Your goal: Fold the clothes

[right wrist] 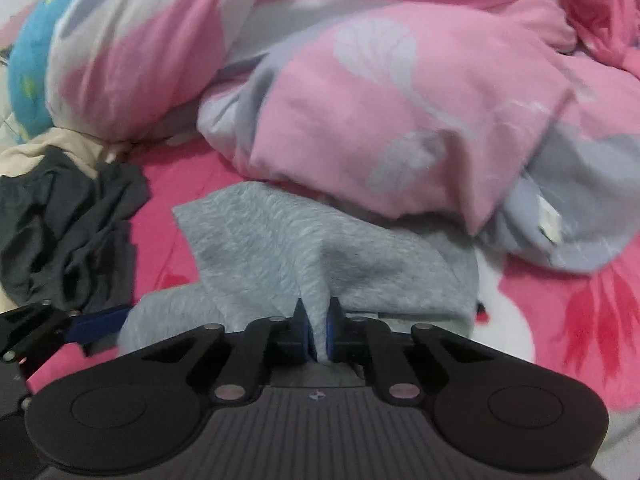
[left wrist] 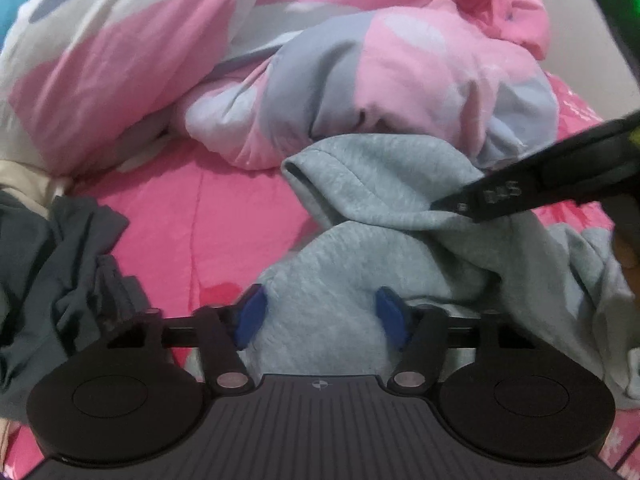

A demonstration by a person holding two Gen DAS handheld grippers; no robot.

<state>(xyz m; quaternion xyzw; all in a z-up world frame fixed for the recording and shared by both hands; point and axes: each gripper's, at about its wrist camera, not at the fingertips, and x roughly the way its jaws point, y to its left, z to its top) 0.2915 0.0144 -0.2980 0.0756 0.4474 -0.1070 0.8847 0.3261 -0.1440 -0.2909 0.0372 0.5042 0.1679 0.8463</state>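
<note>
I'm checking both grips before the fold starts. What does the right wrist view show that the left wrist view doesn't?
Only the right wrist view shows the right gripper pinching a ridge of the grey garment between its blue pads. Only the left wrist view shows the left gripper open over the grey cloth, with the garment's tube-like opening beyond. Both show the dark clothes pile, pink bedsheet and rumpled duvet.
</note>
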